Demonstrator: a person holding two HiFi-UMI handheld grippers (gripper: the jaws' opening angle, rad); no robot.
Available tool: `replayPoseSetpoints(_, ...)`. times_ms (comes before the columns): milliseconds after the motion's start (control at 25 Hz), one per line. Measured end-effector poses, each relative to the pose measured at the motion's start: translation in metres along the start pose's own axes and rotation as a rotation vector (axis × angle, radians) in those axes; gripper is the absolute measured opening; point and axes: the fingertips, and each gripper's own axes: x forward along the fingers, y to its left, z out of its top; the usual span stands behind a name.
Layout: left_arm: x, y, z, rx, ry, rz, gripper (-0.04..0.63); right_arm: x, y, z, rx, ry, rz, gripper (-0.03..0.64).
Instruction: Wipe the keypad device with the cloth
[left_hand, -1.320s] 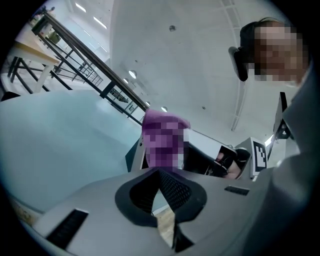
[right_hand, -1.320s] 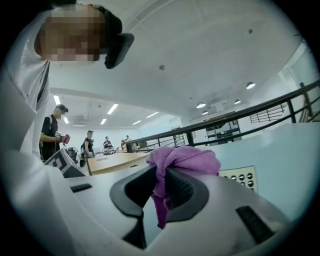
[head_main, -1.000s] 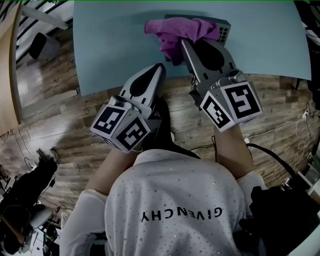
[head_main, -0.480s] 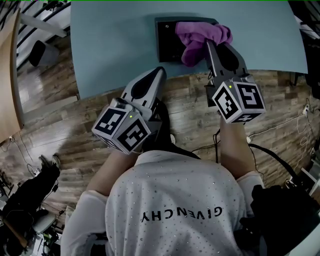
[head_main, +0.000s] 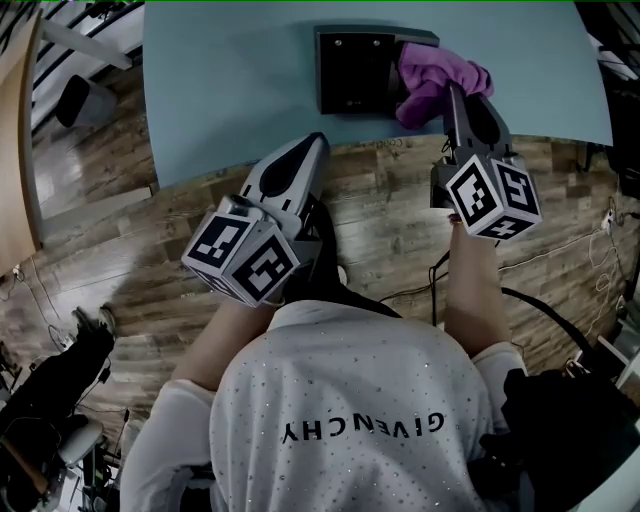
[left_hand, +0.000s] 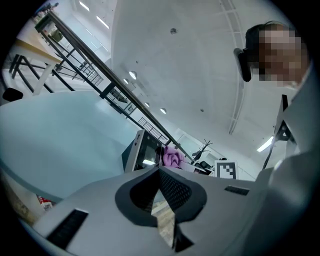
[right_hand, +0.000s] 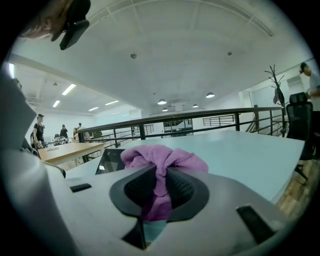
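The dark keypad device (head_main: 355, 70) lies on the light blue table (head_main: 230, 90) near its front edge. A purple cloth (head_main: 440, 78) rests bunched on the device's right end, and my right gripper (head_main: 452, 98) is shut on it. In the right gripper view the cloth (right_hand: 162, 157) is pinched between the jaws, with the device (right_hand: 111, 161) to its left. My left gripper (head_main: 318, 142) hangs over the floor just short of the table edge, jaws shut on nothing. In the left gripper view the device (left_hand: 145, 152) and cloth (left_hand: 172, 157) lie ahead of the gripper (left_hand: 159, 174).
Wooden floor (head_main: 120, 260) runs under the table's front edge. Cables (head_main: 560, 255) trail over the floor at the right, near a black bag (head_main: 570, 430). A chair (head_main: 75, 95) stands far left. A railing (right_hand: 200, 117) and distant people (right_hand: 40, 130) lie beyond the table.
My right gripper has dragged the cloth rightward across the device, from its left part to its right end, uncovering the dark face. The left gripper has stayed put.
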Motion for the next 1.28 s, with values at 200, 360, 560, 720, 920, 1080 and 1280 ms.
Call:
replayPoseSetpoints(200,-0.009,-0.006,-0.009,-0.014,-0.016,0.011,0.002,-0.016,-0.011,-0.001,0.019,-0.009,-0.019,0.06)
replayPoseSetpoints(360,-0.017,-0.001,-0.004,-0.02,-0.049,0.026,0.002,-0.021,0.019,0.02,0.042,-0.071,0.084,0.06)
replayPoseSetpoints(560,-0.024,-0.002,0.001,-0.027,-0.055,0.026,0.002,-0.013,0.112,0.029,-0.065,-0.078,0.37,0.06)
replayPoseSetpoints(720,-0.034,0.002,0.001,-0.037,-0.057,0.037,0.002,-0.001,0.157,0.006,-0.147,0.013,0.447,0.06)
replayPoseSetpoints(920,-0.043,0.014,0.008,-0.03,-0.068,0.075,0.002,0.021,0.158,-0.011,-0.091,0.069,0.408,0.063)
replayPoseSetpoints(1080,-0.047,0.02,0.007,-0.032,-0.072,0.095,0.002,0.021,0.141,-0.011,-0.084,0.054,0.347,0.064)
replayPoseSetpoints(1280,-0.044,0.014,-0.002,-0.041,-0.056,0.073,0.002,0.013,0.112,-0.013,-0.105,0.032,0.254,0.064)
